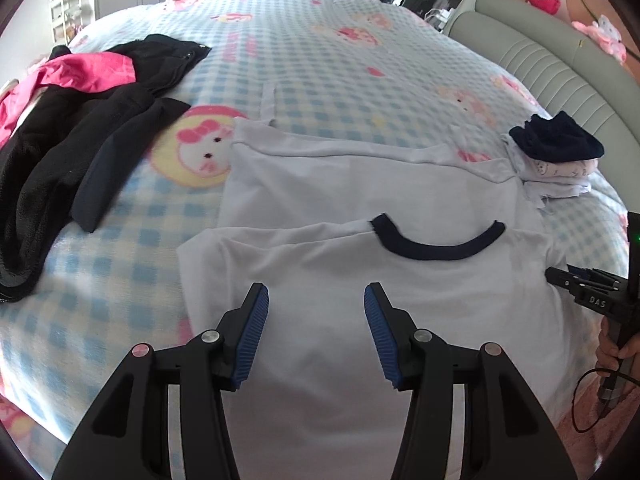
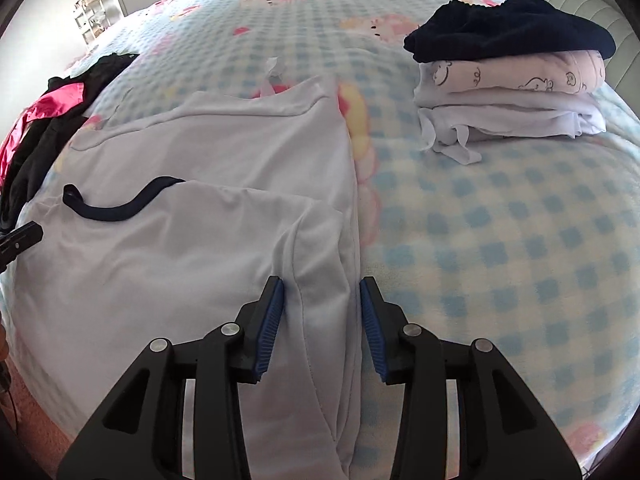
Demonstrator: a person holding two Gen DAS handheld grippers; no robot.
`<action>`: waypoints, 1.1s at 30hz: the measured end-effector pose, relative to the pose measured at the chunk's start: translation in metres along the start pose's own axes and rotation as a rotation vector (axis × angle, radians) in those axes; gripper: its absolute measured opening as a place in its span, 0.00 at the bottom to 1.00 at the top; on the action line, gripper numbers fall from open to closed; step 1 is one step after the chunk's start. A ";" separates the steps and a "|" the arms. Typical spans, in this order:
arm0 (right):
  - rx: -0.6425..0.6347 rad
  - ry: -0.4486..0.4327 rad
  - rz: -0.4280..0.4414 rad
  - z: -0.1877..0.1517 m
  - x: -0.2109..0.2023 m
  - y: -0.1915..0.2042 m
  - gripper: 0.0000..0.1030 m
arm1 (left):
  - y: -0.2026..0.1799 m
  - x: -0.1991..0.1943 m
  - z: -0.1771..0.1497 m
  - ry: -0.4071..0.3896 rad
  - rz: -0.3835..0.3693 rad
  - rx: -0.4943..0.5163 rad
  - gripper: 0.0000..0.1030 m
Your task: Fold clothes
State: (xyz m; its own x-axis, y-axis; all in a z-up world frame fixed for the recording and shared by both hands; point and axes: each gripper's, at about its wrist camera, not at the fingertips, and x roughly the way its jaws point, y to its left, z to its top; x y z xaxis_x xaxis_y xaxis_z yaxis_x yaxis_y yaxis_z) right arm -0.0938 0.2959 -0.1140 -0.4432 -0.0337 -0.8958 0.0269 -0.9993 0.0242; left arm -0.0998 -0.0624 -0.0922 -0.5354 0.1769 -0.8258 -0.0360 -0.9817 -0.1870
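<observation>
My left gripper [image 1: 316,300] hangs released over the white T-shirt [image 1: 400,280], nothing between the pads. My right gripper [image 2: 322,296] straddles the shirt's folded right edge; pads look just off the cloth, hard to be sure, so I call it unclenched. Shirt lies flat on the checked blanket [image 2: 500,240], navy collar [image 1: 436,246] up. Further off: folded stack [image 2: 508,80] to the right, dark and pink clothes pile [image 1: 80,128] left.

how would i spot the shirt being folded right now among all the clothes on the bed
On the checked blanket, look between the dark heap on one side and the neat folded stack on the other. The white shirt lies flat there, partly folded. Only it has a navy collar.
</observation>
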 end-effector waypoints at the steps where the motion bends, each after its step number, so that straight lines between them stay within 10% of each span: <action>1: 0.000 0.001 -0.001 0.000 0.001 0.000 0.39 | 0.002 0.002 0.000 0.006 0.007 0.003 0.51; 21: 0.100 -0.066 0.056 -0.005 -0.006 -0.029 0.47 | 0.042 -0.004 0.007 0.032 0.009 -0.088 0.51; 33: 0.061 -0.058 0.125 0.075 -0.007 -0.036 0.50 | 0.070 0.033 0.069 0.021 0.054 -0.093 0.51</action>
State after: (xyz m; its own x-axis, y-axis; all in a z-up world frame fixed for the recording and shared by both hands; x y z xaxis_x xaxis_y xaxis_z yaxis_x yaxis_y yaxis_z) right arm -0.1586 0.3308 -0.0750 -0.4910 -0.1571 -0.8569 0.0316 -0.9862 0.1626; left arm -0.1783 -0.1300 -0.0961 -0.5166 0.1260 -0.8469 0.0718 -0.9793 -0.1895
